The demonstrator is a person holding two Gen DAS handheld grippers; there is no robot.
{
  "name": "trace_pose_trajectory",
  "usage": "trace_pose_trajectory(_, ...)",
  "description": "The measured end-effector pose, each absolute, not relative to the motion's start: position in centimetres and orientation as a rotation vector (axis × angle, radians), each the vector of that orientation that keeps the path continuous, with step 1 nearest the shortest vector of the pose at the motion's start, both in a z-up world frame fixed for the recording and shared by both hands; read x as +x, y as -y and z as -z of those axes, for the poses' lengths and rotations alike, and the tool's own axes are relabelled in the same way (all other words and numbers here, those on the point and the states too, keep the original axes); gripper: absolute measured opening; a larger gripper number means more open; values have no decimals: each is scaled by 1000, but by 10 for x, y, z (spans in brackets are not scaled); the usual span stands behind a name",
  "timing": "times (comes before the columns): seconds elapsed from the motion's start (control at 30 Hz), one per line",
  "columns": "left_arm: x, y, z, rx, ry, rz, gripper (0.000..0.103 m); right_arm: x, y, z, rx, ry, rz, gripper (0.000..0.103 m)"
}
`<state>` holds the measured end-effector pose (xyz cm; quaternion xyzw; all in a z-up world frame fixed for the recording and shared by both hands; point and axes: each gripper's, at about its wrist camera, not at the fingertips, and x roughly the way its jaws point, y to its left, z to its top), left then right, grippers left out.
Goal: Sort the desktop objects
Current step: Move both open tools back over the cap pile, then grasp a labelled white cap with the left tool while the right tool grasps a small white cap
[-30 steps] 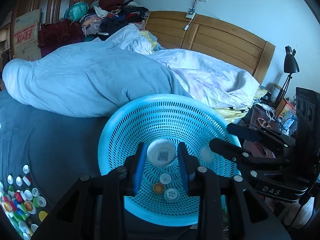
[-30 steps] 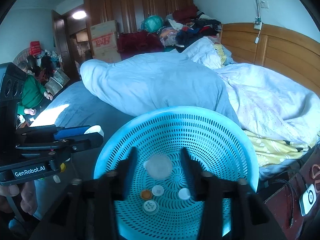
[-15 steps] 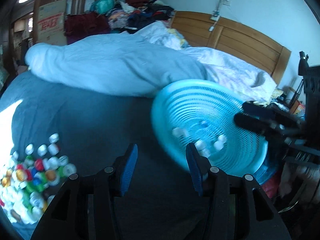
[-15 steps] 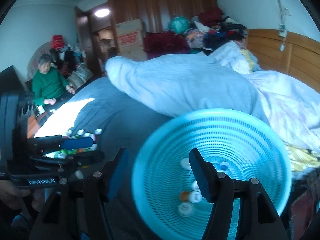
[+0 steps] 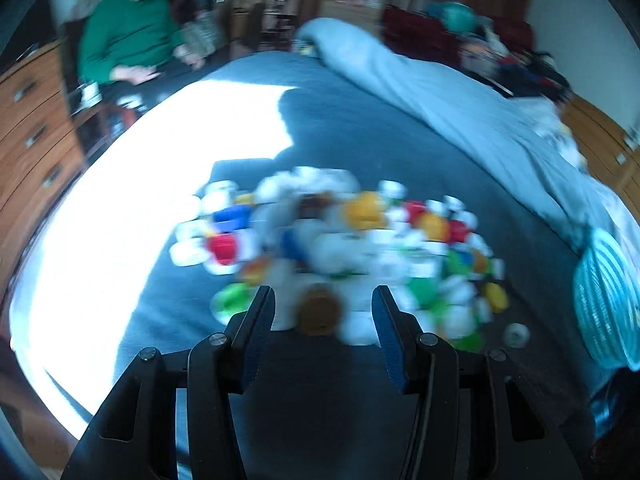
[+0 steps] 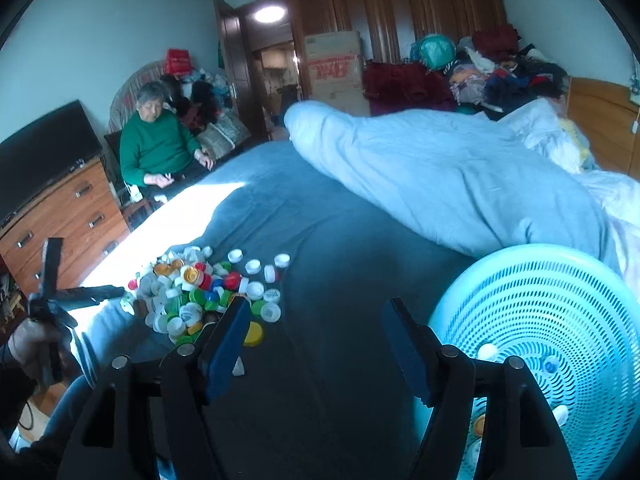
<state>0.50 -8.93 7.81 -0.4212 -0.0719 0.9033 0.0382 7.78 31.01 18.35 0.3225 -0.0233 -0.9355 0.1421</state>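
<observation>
A person in a green sweater [image 6: 154,148] is seated at the far side of the bed, beside a wooden chest of drawers [image 6: 60,216] on which a dark television [image 6: 44,152] is set. A rolled pale blue duvet [image 6: 440,176] is laid across the dark blue bedsheet [image 6: 340,248]. A cardboard box [image 6: 334,66] is stood against a brown wardrobe [image 6: 400,8], and clothes [image 6: 500,72] are piled beside it. A wooden headboard [image 6: 600,120] is seen at the right.
</observation>
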Motion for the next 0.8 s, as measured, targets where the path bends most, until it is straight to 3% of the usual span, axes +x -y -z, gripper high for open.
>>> trace_pose_trajectory(0.23,-4,154,-35,-1295,95,-2729,45,57,-299,-146,1090,221,2596,74)
trace_pose_trajectory(0.37,-14,160,-21,-1245,-86,-2628,45,54,-283,-132,1166,168,2579,72)
trace_pose_trajectory(0.53,-31,167,-33,-1087,-153,-2581,45,49,-255,-124,1198,130,2545,71)
trace_pose_trajectory(0.7,-49,168,-21,-1118,-226,-2535,44,43,-224,-120,1204,95,2500,66)
trace_pose_trajectory(0.77,-54,170,-14,-1148,-233,-2518,40,43,-217,-121,1201,85,2495,63)
trace_pose_trajectory(0.8,-55,170,-12,-1164,-223,-2506,32,43,-215,-121,1198,87,2496,62)
